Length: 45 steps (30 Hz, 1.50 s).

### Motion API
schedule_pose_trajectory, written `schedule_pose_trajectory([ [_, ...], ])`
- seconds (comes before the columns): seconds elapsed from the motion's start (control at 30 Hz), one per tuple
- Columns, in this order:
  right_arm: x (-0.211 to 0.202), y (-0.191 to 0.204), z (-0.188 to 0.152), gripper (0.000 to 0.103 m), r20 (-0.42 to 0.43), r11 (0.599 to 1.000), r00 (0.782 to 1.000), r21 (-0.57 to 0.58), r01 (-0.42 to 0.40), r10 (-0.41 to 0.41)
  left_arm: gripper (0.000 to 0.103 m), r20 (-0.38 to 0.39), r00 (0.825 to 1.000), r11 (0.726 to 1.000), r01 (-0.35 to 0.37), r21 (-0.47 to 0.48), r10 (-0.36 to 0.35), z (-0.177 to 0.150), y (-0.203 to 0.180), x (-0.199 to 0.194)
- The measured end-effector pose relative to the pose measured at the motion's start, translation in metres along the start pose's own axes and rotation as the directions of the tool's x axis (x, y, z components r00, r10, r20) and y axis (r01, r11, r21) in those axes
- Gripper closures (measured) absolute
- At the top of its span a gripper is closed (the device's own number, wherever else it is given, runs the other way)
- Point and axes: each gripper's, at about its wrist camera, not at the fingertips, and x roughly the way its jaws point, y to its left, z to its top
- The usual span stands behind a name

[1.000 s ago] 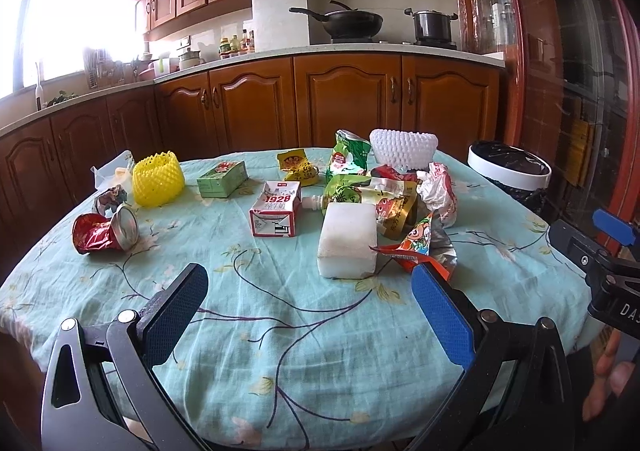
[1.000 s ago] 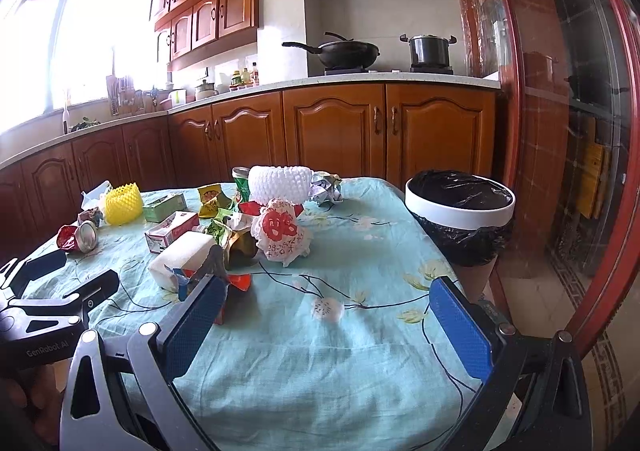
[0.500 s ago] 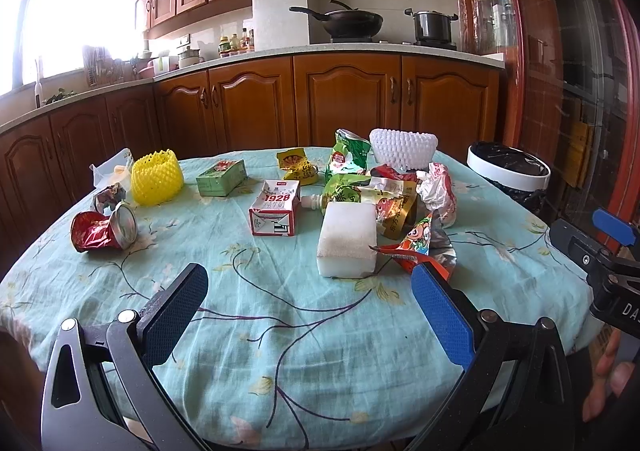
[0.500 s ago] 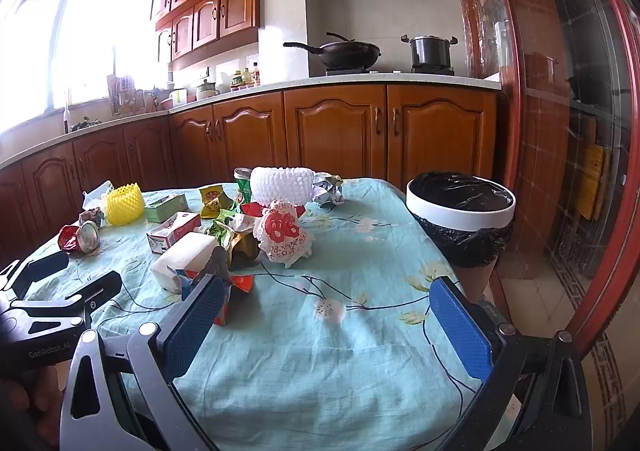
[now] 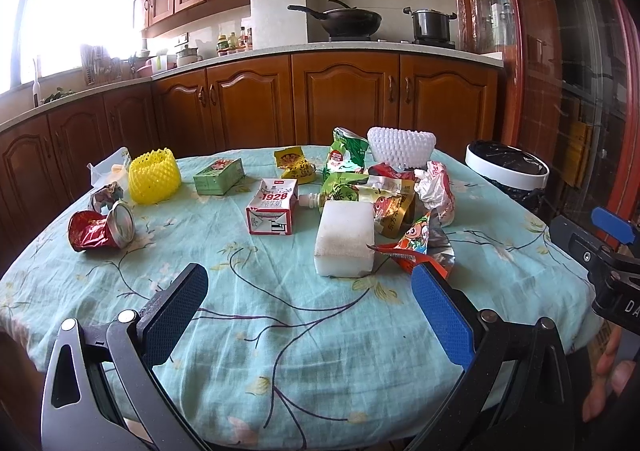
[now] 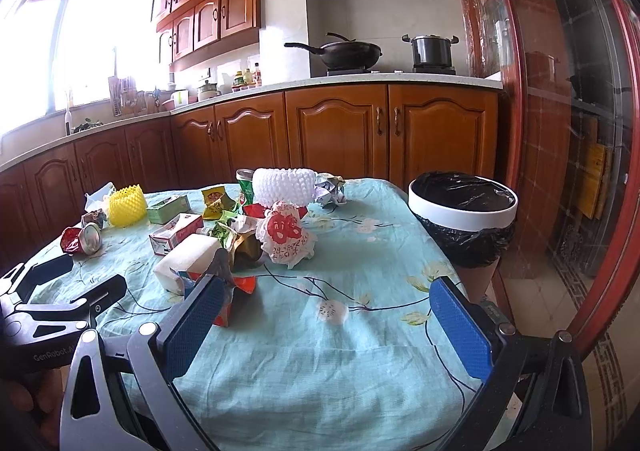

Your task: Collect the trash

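Hovering open: two claws, left claw (image 5: 308, 301) and right claw (image 6: 326, 321); one bin (image 6: 463, 207).

Scattered over the round table (image 5: 280, 331): crushed can (image 5: 102, 229) near the left edge, mesh fruit sleeve (image 5: 154, 175) just behind it, small carton box (image 5: 218, 181) further right. Toward the middle, milk carton (image 5: 273, 212), with foam block (image 5: 346, 239) to its right. Snack wrappers (image 5: 416, 243) touching the block's right side. Beyond the table's right edge, on the floor, lined trash bin (image 6: 464, 219).
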Motion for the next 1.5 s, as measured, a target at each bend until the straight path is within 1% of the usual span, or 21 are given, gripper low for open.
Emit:
schedule_pose_trajectory([
  [0.5,0.0,0.002,0.001,0.0,-0.003,1.0,1.0,0.003,-0.004,0.004,0.0,-0.009,1.0,1.0,0.006,-0.001,-0.006,0.001,-0.002,0.003],
  [0.77,0.005,0.002,0.01,0.0,-0.013,0.999,0.999,0.011,-0.03,0.03,0.0,-0.038,0.999,0.998,0.029,-0.049,-0.031,0.01,0.011,0.006],
  [0.93,0.01,0.001,0.02,0.0,-0.024,0.998,0.997,0.02,-0.066,0.067,0.0,-0.059,0.997,0.996,0.039,-0.078,-0.044,0.02,0.022,0.012],
  [1.03,0.016,0.002,0.024,0.0,-0.039,0.996,0.995,0.025,-0.088,0.089,0.0,-0.076,0.996,0.996,0.038,-0.077,-0.043,0.023,0.024,0.017],
  [1.1,0.02,0.003,0.026,0.0,-0.052,0.994,0.993,0.024,-0.106,0.108,0.0,-0.097,0.994,0.997,0.037,-0.065,-0.043,0.027,0.024,0.023],
  [1.2,0.032,0.001,0.031,0.001,-0.09,0.988,0.985,0.045,-0.146,0.149,0.0,-0.144,0.987,0.997,0.059,-0.05,-0.066,0.034,0.022,0.034],
  [1.27,0.04,-0.002,0.035,0.001,-0.111,0.983,0.978,0.068,-0.169,0.176,0.003,-0.17,0.982,0.996,0.079,-0.047,-0.086,0.039,0.022,0.043],
  [1.33,0.049,-0.005,0.039,0.005,-0.134,0.978,0.971,0.09,-0.189,0.2,0.004,-0.196,0.975,0.994,0.097,-0.054,-0.106,0.045,0.022,0.052],
  [1.43,0.065,-0.008,0.045,0.016,-0.169,0.966,0.955,0.135,-0.221,0.242,0.009,-0.235,0.961,0.989,0.131,-0.063,-0.143,0.053,0.021,0.067],
  [1.5,0.076,-0.008,0.048,0.025,-0.189,0.959,0.945,0.153,-0.241,0.267,0.01,-0.263,0.951,0.986,0.155,-0.057,-0.165,0.058,0.018,0.076],
])
